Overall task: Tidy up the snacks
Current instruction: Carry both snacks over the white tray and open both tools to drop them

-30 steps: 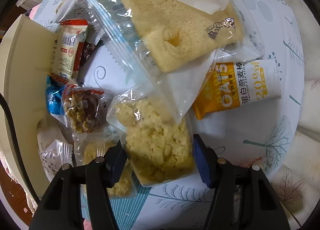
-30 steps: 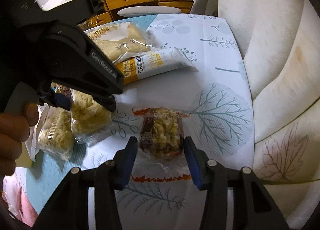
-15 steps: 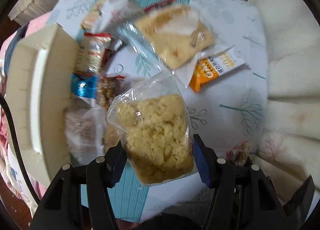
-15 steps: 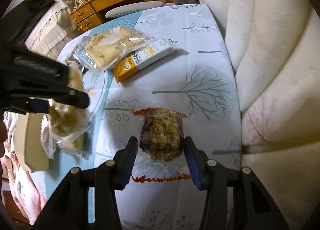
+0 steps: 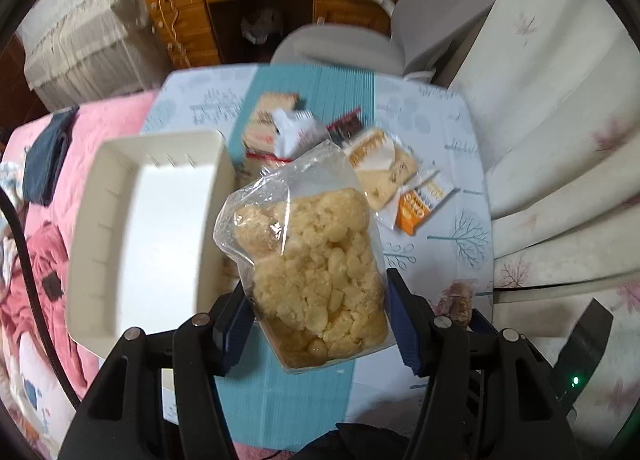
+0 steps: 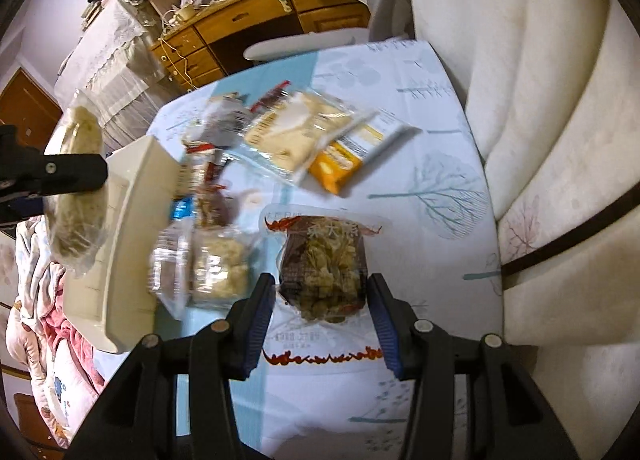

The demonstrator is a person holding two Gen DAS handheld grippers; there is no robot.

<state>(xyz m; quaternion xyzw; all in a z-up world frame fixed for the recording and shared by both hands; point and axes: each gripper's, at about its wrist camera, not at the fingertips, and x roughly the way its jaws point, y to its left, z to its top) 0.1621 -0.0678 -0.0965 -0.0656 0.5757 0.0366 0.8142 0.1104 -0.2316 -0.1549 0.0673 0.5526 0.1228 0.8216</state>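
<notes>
My left gripper clamps a clear bag of puffed rice crisp in the air, beside the white tray. My right gripper pinches a dark nut-cluster packet above the tablecloth.

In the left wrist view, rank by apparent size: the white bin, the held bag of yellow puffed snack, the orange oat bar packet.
1. White bin
2. Yellow puffed snack bag, though it is nearest the camera, so its real size is unsure
3. Orange oat bar packet
</notes>
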